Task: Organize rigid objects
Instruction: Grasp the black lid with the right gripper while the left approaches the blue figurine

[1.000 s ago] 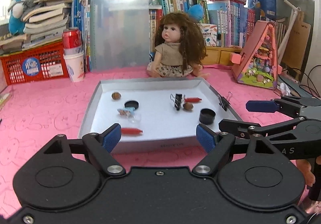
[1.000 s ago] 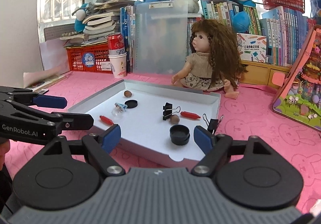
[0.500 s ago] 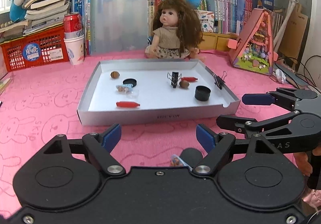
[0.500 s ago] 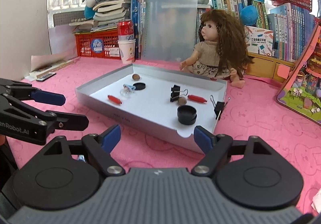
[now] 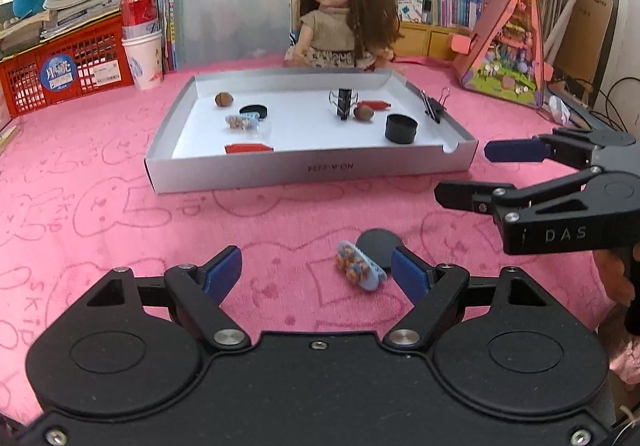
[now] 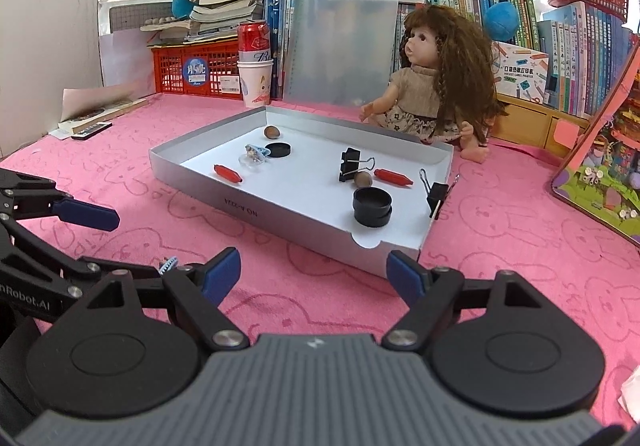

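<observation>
A grey tray (image 5: 312,170) lies on the pink cloth. It holds two nuts (image 5: 223,99), red pieces (image 5: 248,147), a black binder clip (image 5: 343,102), a black lid (image 5: 254,111) and a black cap (image 5: 401,128). On the cloth in front of it lie a blue patterned clip (image 5: 358,270) and a black disc (image 5: 380,248). Both sit just inside the right finger of my open left gripper (image 5: 316,272), untouched. My right gripper (image 6: 314,274) stands open near the tray's corner (image 6: 400,258), holding nothing.
A second binder clip (image 6: 438,192) is pinched on the tray's right rim. A doll (image 6: 432,86), a clear clipboard (image 6: 344,38), a red can on paper cups (image 6: 254,58), a red crate (image 6: 192,70) and books stand behind. A pink toy house (image 5: 508,46) is at the right.
My left gripper has sunk and drawn back from the tray, bringing the blue clip and black disc on the cloth into view between its fingers. The right gripper has barely moved.
</observation>
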A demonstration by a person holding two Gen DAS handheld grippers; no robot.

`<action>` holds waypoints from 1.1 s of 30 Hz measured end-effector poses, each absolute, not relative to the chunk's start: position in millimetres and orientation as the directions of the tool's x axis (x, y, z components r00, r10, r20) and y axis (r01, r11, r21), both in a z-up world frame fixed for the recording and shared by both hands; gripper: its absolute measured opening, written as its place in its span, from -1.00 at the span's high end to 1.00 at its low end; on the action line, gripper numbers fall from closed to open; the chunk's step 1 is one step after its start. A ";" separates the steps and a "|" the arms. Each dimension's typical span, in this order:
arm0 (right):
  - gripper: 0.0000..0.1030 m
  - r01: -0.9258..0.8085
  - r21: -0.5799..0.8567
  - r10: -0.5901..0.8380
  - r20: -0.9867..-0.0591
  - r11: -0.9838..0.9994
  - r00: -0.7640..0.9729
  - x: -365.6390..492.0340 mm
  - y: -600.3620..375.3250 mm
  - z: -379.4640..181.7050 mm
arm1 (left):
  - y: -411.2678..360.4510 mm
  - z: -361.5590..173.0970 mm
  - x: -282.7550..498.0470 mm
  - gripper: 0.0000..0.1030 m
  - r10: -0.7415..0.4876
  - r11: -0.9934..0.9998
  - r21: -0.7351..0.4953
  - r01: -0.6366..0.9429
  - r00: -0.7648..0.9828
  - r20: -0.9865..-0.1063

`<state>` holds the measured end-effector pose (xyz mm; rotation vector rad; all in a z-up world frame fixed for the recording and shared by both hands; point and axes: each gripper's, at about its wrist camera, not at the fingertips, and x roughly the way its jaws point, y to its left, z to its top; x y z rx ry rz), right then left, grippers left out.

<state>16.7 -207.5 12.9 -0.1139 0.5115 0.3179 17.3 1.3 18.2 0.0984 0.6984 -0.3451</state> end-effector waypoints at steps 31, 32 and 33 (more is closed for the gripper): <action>-0.70 -0.493 -0.026 0.398 -0.555 0.869 0.731 10.8 -163.1 -7.6 | 22.9 14.8 28.8 -0.56 -0.187 0.978 -0.055 0.199 0.742 -0.643; -0.69 -0.500 -0.026 0.404 -0.554 0.866 0.728 10.4 -161.9 -7.9 | 21.9 15.3 28.6 -0.56 -0.190 0.978 -0.055 0.202 0.744 -0.640; -0.67 -0.506 -0.024 0.410 -0.553 0.862 0.725 10.0 -159.8 -8.0 | 21.1 15.5 28.6 -0.56 -0.192 0.977 -0.054 0.205 0.745 -0.639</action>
